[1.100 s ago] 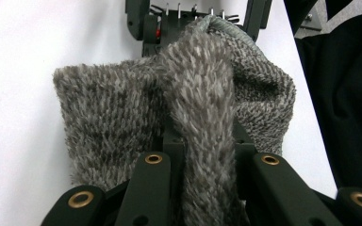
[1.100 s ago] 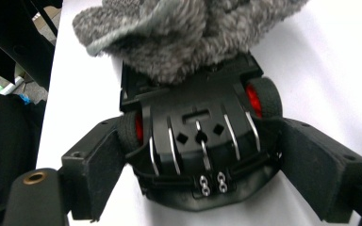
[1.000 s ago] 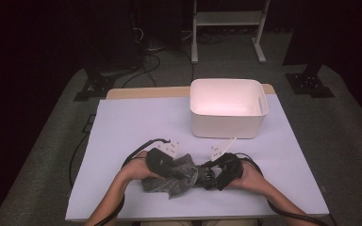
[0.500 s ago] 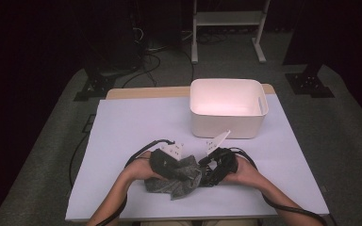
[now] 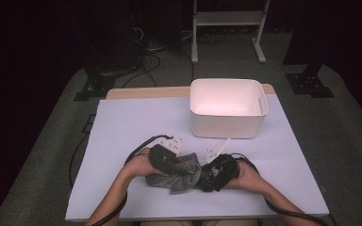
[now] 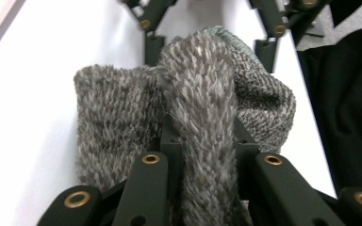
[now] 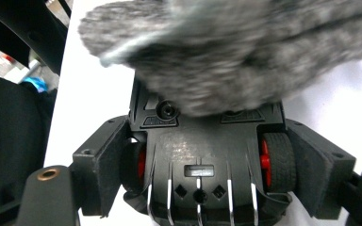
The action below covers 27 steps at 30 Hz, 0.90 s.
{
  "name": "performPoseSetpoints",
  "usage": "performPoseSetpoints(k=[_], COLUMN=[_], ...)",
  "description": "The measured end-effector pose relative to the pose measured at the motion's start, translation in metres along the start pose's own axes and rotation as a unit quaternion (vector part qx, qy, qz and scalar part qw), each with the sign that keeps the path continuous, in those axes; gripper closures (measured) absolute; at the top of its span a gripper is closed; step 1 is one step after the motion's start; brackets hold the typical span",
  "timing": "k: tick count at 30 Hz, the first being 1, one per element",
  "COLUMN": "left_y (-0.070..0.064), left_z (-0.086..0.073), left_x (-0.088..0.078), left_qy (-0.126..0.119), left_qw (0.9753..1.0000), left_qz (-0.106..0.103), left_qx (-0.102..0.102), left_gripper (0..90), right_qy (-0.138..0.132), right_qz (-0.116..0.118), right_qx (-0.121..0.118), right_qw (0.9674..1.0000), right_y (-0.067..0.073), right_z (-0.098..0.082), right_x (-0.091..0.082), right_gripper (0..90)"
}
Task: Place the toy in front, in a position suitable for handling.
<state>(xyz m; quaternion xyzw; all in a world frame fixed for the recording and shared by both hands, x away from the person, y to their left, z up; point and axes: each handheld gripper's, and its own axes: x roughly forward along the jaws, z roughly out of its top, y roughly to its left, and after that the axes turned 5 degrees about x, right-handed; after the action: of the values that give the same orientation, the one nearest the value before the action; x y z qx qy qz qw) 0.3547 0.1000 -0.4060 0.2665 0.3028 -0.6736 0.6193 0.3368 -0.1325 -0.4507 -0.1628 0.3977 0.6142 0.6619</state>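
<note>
A grey knitted cloth (image 5: pixel 183 178) lies bunched at the front middle of the table between both hands. My left gripper (image 5: pixel 181 168) is shut on it: in the left gripper view a fold of the cloth (image 6: pixel 122 127) runs up between the closed jaws of the left gripper (image 6: pixel 205 141). My right gripper (image 5: pixel 203 176) faces it from the right. Its jaws stand wide on either side of the cloth's far end, and they have just been closing. In the right gripper view the cloth (image 7: pixel 245 52) is a blur above the wide-set pads of the right gripper (image 7: pixel 209 181).
A white plastic bin (image 5: pixel 228 128) stands at the back right of the white-covered table (image 5: pixel 136 122). Cables trail from both grippers toward the front edge. Stands and cables sit on the dark floor behind the table.
Both hands stay nearly in place at the front of the table. The right gripper has edged slightly in toward the left one and the cloth.
</note>
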Motion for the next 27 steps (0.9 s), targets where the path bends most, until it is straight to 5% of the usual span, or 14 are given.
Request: performPoseSetpoints(k=[10,13,17,19,22,27], left_y=[0.009,0.009,0.008,0.006,0.005,0.005], left_z=[-0.004,-0.002,-0.001,-0.001,-0.002,-0.003], left_x=[-0.004,-0.002,-0.001,0.002,0.007,0.007], left_qy=[-0.014,-0.005,-0.003,0.001,0.004,0.006], left_qw=[0.9991,0.9987,0.9985,0.9986,0.9986,0.9986], left_qz=[0.001,-0.015,-0.021,-0.031,-0.038,-0.037], left_qx=[-0.041,-0.048,-0.05,-0.042,-0.036,-0.038], left_gripper=[67.5,67.5,66.6,67.4,68.8,69.0], right_qy=[-0.009,-0.009,-0.017,-0.018,-0.027,-0.029], right_qz=[-0.046,-0.074,-0.08,-0.074,-0.04,0.006], right_qx=[-0.061,-0.091,-0.093,-0.084,-0.039,0.015], right_qw=[0.997,0.9931,0.9924,0.9936,0.9981,0.9994], right_y=[0.015,0.025,0.026,0.025,0.017,0.004], right_z=[-0.002,-0.003,-0.006,-0.005,-0.005,-0.002], right_x=[0.0,0.0,-0.001,-0.001,-0.003,-0.006], right_gripper=[21.8,21.8,21.8,21.6,21.0,20.1])
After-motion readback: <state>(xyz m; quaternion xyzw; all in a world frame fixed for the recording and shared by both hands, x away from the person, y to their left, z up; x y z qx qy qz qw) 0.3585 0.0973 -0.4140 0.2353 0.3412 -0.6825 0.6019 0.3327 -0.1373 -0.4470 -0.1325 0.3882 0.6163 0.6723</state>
